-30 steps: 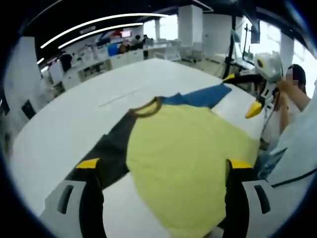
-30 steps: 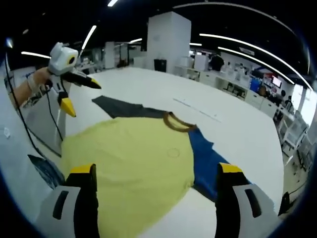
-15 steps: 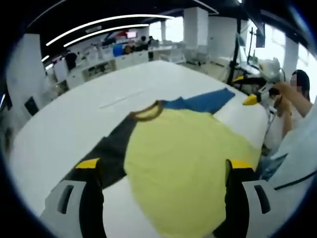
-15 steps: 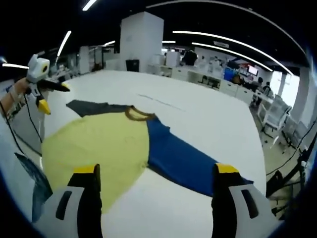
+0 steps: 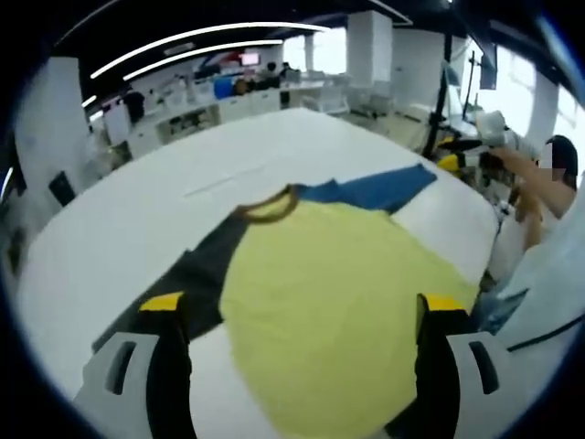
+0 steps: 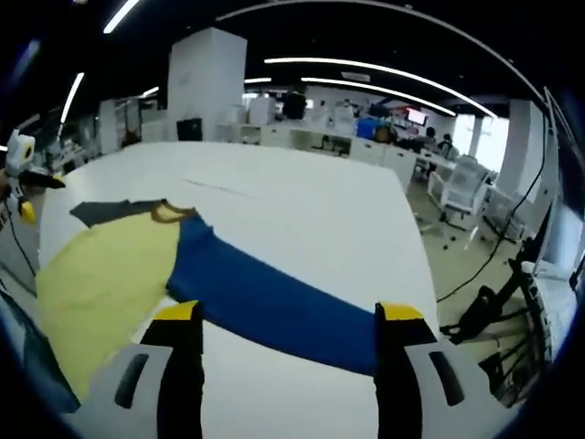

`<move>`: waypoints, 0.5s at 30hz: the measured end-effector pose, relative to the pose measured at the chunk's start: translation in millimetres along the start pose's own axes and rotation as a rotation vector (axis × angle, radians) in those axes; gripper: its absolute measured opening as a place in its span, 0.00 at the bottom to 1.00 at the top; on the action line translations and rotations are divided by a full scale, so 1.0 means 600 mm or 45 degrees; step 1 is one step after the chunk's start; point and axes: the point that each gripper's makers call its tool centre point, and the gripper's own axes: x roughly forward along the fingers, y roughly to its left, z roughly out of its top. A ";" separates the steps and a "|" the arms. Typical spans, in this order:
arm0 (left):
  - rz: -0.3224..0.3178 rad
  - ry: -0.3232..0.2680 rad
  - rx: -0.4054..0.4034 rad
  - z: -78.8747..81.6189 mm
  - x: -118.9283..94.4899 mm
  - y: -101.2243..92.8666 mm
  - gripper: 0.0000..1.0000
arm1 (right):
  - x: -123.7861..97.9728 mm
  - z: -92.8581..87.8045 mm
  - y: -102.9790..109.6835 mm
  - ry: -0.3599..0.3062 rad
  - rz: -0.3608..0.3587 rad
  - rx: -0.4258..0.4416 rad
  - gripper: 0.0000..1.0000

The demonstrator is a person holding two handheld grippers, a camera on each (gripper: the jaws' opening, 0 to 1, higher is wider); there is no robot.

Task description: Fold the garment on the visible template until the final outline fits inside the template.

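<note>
In the left gripper view, a long-sleeved shirt was seen spread flat on a large white table. Its yellow body lay directly ahead of the left gripper, the near hem reaching down between the two yellow-tipped jaws, which were held wide apart with nothing clamped between them. A dark grey sleeve was stretched out to the left, its end lying just beside the left jaw. A blue sleeve was extended to the upper right, beyond a brown collar. At the right edge, the right gripper was seen raised near the table's edge, close to the end of the blue sleeve, held in a person's hand. White desks and office furniture were visible in the background.

In the right gripper view, the shirt was seen from the other side. The blue sleeve ran diagonally across the table, its far end lying between the tips of the right gripper, whose jaws were spread wide and held nothing. The yellow body lay to the left, with the collar and the grey sleeve beyond it. The left gripper was visible small at the far left edge. A white office chair stood past the table on the right.
</note>
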 end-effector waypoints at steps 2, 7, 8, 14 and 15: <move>0.002 0.006 -0.002 0.001 0.002 -0.002 0.99 | 0.006 -0.009 -0.013 0.014 -0.010 0.007 0.74; 0.003 0.008 -0.015 0.007 0.001 -0.001 0.99 | 0.015 -0.031 -0.041 0.053 -0.038 0.024 0.69; 0.006 0.009 -0.015 0.008 0.001 -0.001 0.99 | 0.017 -0.035 -0.049 0.057 -0.046 0.034 0.66; 0.018 0.010 -0.004 0.010 0.002 -0.001 0.99 | 0.027 -0.057 -0.088 0.067 -0.087 0.119 0.52; 0.020 0.010 -0.004 0.010 0.002 -0.001 0.99 | 0.028 -0.062 -0.099 0.063 -0.098 0.152 0.50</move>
